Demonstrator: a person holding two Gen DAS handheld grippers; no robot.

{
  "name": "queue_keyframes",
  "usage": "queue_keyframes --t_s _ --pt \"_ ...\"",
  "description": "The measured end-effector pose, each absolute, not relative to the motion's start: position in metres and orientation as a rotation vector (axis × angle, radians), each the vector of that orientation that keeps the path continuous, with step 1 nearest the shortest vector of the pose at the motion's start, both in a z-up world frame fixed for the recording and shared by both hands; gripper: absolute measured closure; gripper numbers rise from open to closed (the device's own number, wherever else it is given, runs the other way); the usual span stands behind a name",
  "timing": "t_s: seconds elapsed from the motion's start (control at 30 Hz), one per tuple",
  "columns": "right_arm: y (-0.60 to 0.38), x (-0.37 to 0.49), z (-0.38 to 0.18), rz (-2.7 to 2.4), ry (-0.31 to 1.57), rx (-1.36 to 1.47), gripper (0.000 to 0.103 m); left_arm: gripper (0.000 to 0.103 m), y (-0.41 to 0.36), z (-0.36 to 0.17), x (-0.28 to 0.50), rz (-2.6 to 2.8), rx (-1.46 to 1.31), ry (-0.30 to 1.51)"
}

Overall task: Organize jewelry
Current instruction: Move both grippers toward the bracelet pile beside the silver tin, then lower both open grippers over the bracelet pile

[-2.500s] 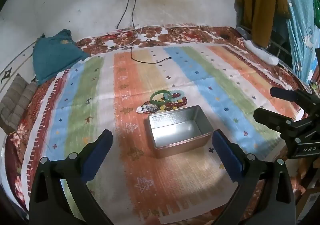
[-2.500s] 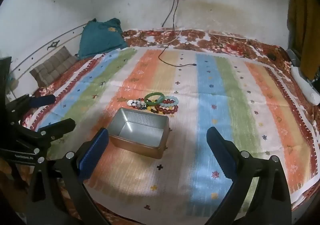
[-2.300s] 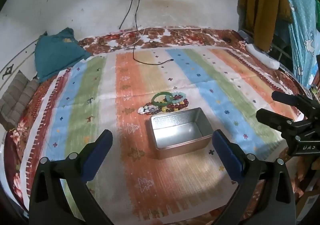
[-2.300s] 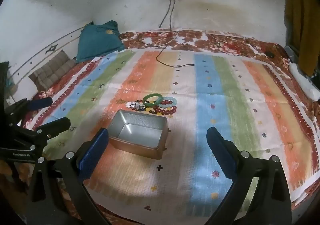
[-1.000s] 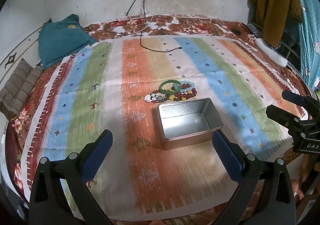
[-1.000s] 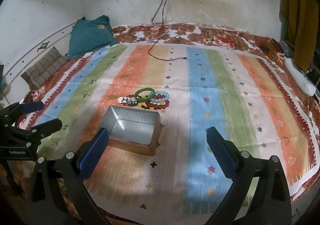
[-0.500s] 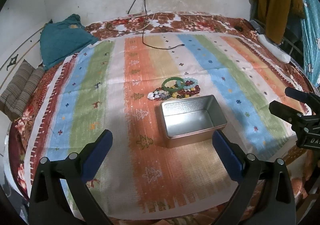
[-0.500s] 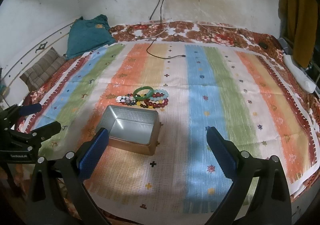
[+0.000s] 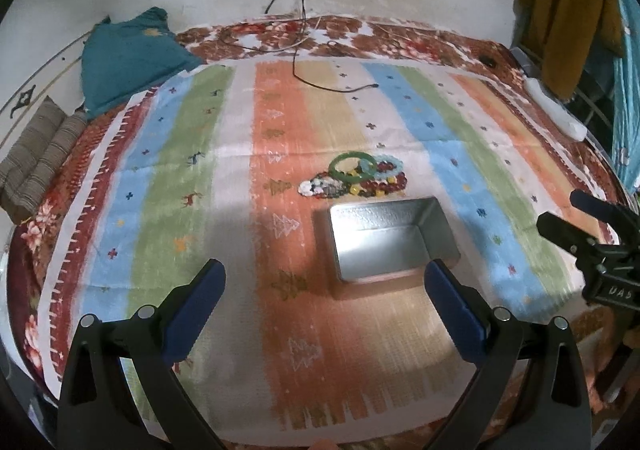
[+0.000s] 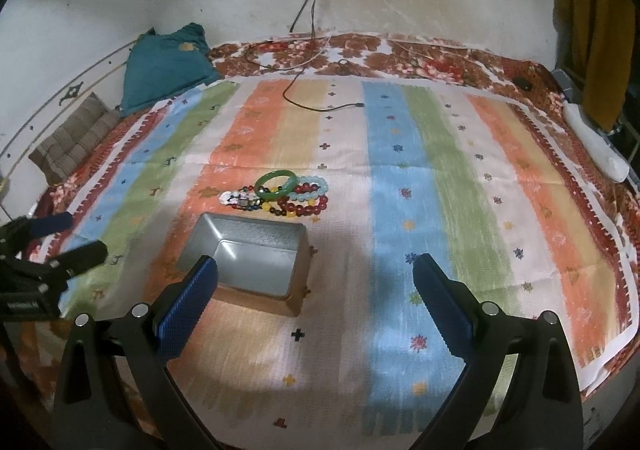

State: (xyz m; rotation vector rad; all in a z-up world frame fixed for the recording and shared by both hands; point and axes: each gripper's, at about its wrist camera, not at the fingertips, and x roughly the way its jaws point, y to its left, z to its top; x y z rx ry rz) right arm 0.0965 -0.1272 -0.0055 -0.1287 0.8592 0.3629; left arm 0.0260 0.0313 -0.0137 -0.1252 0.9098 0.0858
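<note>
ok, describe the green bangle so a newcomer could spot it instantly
On the striped blanket sits an open metal tin; just beyond its far rim lies a cluster of bracelets. The green bangle is at the cluster's far edge: one smooth solid ring, while its neighbours are strung beads.

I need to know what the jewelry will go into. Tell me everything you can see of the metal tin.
The metal tin is a rectangular, lidless box of dull silvery metal with rounded corners and upright walls. It sits flat on the striped blanket, open side up, and looks empty. The pile of bracelets lies just beyond its far wall; whether they touch is unclear. Neither gripper touches it.
</note>
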Motion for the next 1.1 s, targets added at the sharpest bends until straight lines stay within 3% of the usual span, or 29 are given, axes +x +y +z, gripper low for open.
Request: queue_keyframes --t_s 1.1 --pt "-0.110 0.186 -0.030 0.354 1.001 -0.107 0.004 0.005 0.057 -0.049 0.133 0.143 -0.063 1.065"
